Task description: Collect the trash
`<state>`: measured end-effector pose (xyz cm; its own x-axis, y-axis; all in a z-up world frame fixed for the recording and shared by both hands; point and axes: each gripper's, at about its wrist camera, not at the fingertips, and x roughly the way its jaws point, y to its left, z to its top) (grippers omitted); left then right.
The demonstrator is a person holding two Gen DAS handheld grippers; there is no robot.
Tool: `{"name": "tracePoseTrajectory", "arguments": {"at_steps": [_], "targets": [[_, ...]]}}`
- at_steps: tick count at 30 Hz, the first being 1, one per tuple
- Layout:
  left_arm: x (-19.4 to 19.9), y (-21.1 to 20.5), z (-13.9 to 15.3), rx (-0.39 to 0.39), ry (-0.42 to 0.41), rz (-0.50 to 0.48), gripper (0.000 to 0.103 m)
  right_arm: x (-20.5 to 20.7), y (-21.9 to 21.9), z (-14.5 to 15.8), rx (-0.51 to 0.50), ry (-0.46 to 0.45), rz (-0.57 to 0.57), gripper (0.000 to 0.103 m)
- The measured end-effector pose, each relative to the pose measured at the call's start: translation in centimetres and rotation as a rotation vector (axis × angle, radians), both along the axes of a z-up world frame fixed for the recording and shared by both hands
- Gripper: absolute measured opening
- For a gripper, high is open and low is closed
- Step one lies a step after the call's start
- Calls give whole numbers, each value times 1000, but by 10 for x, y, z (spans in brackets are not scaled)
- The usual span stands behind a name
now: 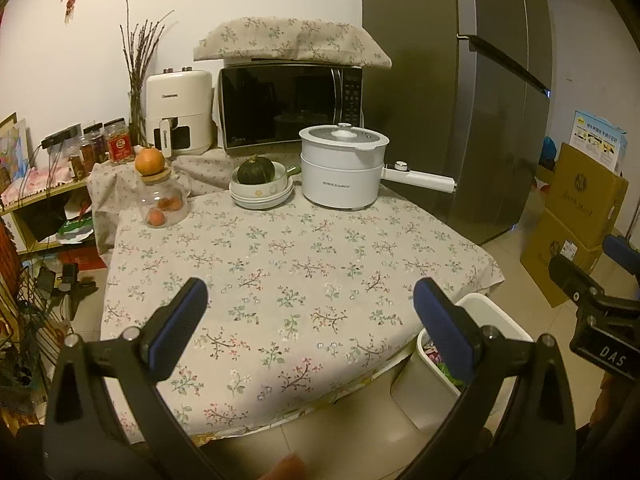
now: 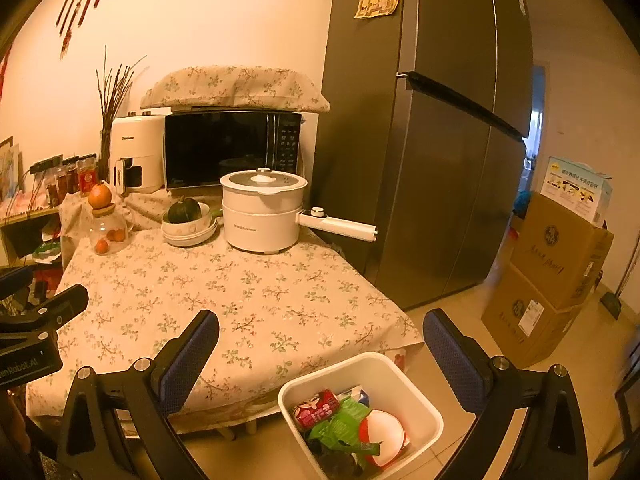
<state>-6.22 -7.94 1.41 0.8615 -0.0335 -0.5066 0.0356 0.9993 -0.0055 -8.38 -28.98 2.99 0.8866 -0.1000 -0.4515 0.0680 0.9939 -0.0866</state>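
1. We hold the left gripper [image 1: 310, 308] above the near part of the surface [image 1: 280, 264], its jaws spread wide with nothing between them.
2. We hold the right gripper [image 2: 320, 340] off the near right corner of the surface, above the white bin [image 2: 424, 396]; its jaws are also wide apart and empty.
3. The white bin stands on the floor just beside that corner, partly tucked under the hanging edge of the floral cloth [image 2: 240, 300].
4. Inside the bin we see the trash: a red can [image 2: 316, 408], a crumpled green wrapper [image 2: 340, 428], and a white and red round container [image 2: 384, 436]. A blue-and-white carton corner shows behind them, and something dark lies at the bottom that we cannot identify.
5. The near and middle stretch of the cloth carries nothing.
6. At the far edge stand a white electric pot [image 2: 262, 210] with its lid on and handle pointing right, a stack of bowls [image 1: 260, 194] holding a dark green squash [image 1: 256, 172], and a glass jar [image 1: 163, 204] with an orange [image 1: 149, 162] resting on its lid.
7. Behind them sit a microwave [image 1: 288, 106] under a cloth cover and a white air fryer [image 1: 178, 112], with a dark fridge [image 2: 420, 140] to the right.
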Motion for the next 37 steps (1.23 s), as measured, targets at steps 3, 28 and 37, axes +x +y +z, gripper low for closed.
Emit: {"name": "tracePoseTrajectory", "arguments": {"at_steps": [3,28,37], "targets": [[0,1,0,-6,2,-1,102,0,0,0,-1,2,1,103],[-1,-2,0,-10,19,6,102,0,-2,-2,-2,4,-4,103],[2,-2,0,-13,32,-1,102,4,1,-9,-15,21,15,103]]}}
